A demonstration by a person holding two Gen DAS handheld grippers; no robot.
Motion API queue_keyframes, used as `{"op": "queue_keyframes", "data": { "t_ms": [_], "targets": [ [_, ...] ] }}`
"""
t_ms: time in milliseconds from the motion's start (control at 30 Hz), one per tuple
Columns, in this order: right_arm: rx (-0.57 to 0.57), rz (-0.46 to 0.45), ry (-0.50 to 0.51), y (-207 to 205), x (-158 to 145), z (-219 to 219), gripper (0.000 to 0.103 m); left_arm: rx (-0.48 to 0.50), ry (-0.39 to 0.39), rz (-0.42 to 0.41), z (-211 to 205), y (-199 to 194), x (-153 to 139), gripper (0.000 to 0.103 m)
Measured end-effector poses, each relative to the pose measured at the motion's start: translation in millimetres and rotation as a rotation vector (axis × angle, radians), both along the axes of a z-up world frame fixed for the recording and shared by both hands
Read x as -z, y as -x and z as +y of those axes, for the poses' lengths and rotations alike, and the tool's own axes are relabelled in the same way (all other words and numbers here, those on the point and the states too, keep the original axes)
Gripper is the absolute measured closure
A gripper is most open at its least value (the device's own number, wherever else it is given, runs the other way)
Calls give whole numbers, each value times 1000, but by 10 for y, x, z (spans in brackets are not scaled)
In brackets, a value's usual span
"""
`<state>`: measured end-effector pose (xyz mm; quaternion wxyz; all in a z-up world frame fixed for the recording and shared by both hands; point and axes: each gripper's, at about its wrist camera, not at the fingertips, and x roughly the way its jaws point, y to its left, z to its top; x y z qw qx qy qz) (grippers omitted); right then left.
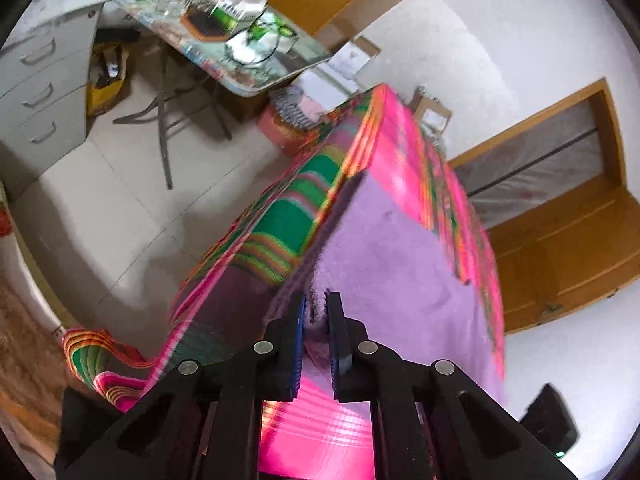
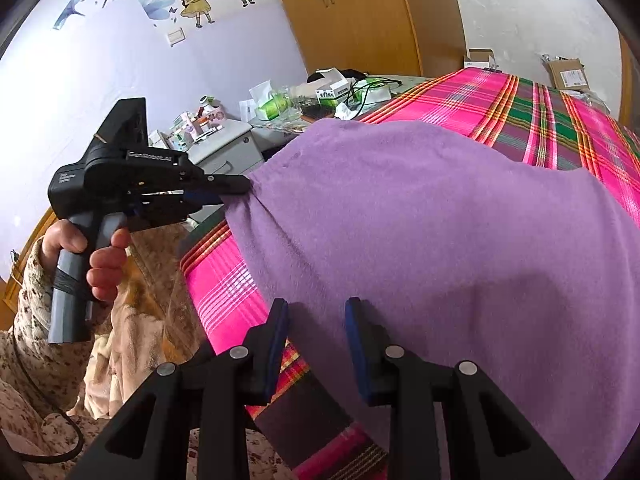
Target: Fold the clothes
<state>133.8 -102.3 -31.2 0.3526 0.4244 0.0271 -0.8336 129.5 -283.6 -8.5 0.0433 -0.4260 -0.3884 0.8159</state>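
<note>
A purple fleece garment (image 2: 420,220) lies spread over a table covered in pink plaid cloth (image 2: 500,100). My left gripper (image 2: 246,189), held in a person's hand (image 2: 100,256), is shut on the garment's left corner and lifts it slightly off the table edge. In the left wrist view that same gripper (image 1: 316,312) pinches a fold of the purple garment (image 1: 400,272) between its blue pads. My right gripper (image 2: 316,316) hovers at the garment's near edge with its fingers apart, and the cloth lies flat beneath the gap.
A cluttered side table (image 1: 224,40) and a grey drawer cabinet (image 1: 40,80) stand beyond the plaid table's left side, with tiled floor (image 1: 120,208) between. Cardboard boxes (image 2: 568,72) sit at the far end. A wooden wardrobe (image 2: 352,16) stands against the back wall.
</note>
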Motion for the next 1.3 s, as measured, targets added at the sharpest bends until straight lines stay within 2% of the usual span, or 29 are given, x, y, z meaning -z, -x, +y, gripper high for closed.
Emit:
{"op": "queue_keyframes", "data": {
  "t_ms": [200,367,467,500,633,800,900,1000,1100,1300],
  "targets": [
    [1,88,-48,-41,-173,30,73,38,59,2,41,4,-77,88],
    [13,131,-80,-48,-213,110,73,24,132,-14,14,-14,-173,75],
    [39,140,-93,-18,-196,158,73,-2,103,-40,-51,-58,-151,69],
    [55,144,-102,-1,-191,197,73,-12,91,-48,-68,-75,-140,62],
    [137,174,-147,51,-193,385,73,-29,87,-33,-78,-150,-164,62],
    [202,122,-136,126,-86,601,73,-43,11,-3,-71,-186,-192,60],
    [200,107,-125,105,-29,617,73,-35,44,-15,30,-152,-180,59],
    [195,103,-116,91,-11,626,73,-10,86,-74,139,-93,-99,59],
    [196,97,-102,92,5,637,73,-34,127,-76,176,-101,-100,59],
    [192,98,-83,84,17,627,70,-90,126,-70,190,-109,-70,58]
  ]
}}
